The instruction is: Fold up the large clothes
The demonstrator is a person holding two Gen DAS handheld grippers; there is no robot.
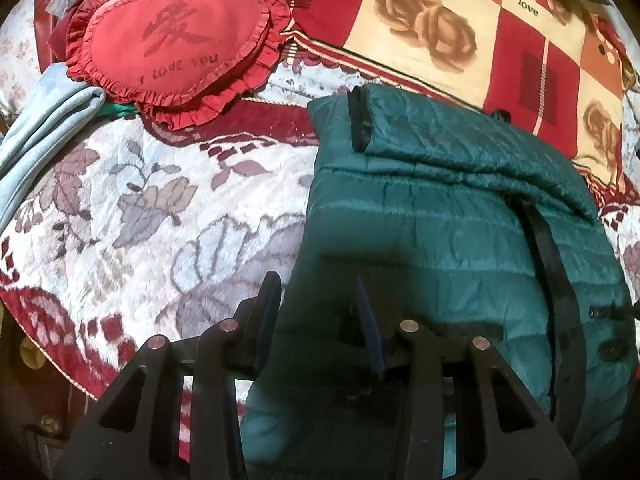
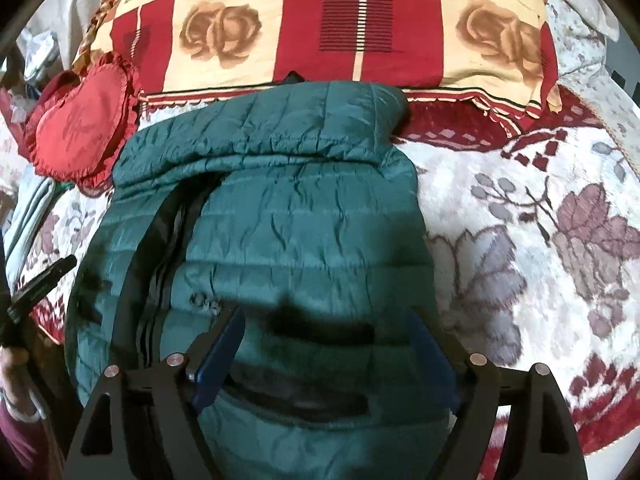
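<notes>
Dark teal quilted puffer jacket lies partly folded on the white-and-maroon floral bed blanket, directly under and ahead of both claws; black zipper band runs down it left of the right claw.

Right gripper: jaws wide, straddling the near hem, jacket fabric between the blue pads, but whether they press on it can't be told.

Left gripper: jaws partly closed, jacket's left edge between them, grip unclear.

Judged step: take the near hem with both claws and fold it away toward the collar. To do it well, pinch all layers at matching corners, lift both evenly, keep the zipper straight, and lay the hem square on the far roll.

Beyond the claws: red-and-cream checked rose-print pillow. Far left: red frilled heart-shaped cushion, pale blue folded cloth.
</notes>
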